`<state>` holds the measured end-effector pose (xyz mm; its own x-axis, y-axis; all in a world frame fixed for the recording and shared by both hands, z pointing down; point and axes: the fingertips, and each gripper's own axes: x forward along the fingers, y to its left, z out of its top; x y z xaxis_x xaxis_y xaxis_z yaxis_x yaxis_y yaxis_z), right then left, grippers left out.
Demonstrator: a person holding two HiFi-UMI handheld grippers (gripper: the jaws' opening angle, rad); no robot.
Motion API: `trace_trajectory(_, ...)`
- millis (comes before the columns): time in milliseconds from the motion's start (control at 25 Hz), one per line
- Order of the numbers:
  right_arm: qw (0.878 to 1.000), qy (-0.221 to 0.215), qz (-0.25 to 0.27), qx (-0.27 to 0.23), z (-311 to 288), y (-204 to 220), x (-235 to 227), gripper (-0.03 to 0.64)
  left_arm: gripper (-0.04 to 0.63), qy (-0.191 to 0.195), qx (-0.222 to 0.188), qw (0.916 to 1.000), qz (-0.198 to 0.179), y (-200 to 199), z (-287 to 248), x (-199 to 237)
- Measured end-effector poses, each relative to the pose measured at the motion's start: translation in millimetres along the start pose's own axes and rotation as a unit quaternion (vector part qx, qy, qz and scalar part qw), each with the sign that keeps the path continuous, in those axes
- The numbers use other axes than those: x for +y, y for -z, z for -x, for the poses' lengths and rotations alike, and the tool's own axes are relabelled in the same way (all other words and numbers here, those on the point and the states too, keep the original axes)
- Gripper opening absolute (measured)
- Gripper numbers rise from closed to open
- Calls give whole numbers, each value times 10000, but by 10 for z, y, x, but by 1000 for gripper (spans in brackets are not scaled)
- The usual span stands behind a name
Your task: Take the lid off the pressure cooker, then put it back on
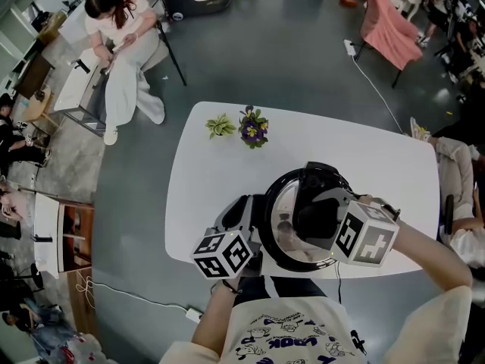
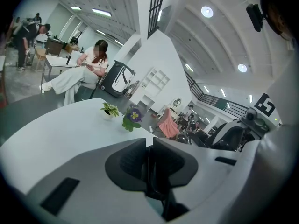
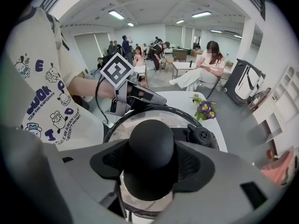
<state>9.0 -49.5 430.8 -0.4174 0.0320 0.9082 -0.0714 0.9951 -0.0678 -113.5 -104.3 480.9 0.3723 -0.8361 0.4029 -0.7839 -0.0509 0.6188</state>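
Note:
The pressure cooker (image 1: 282, 250) stands at the near edge of the white table (image 1: 220, 180), its shiny lid (image 3: 140, 120) in place. My right gripper (image 1: 318, 217) comes down from above and is shut on the lid's round black knob (image 3: 151, 148), with one pad on each side. My left gripper (image 1: 254, 230) reaches in from the cooker's left side. Its jaws stand almost together on a thin dark part at the cooker's side, seemingly its side handle (image 2: 150, 171). From the right gripper view, the left gripper (image 3: 145, 97) sits at the far rim.
A black valve (image 3: 202, 136) sits on the lid beside the knob. A small green plant (image 1: 220, 125) and a purple flower pot (image 1: 253, 127) stand at the table's far edge. A person sits at a desk (image 1: 121, 44) beyond the table. A pink chair (image 1: 388, 25) stands far right.

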Motion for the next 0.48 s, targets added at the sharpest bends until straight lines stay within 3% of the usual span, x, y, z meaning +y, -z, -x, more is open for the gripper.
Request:
trace_trajectory(400, 9976, -20, -160, -670, -1, -7, 6, 305, 89, -45, -124, 9994, -334, -124, 15, 17)
trace_trajectory(480, 9948, -59, -320, -969, 9, -37, 23, 355, 96, -44, -181, 9990, -416, -180, 31, 8)
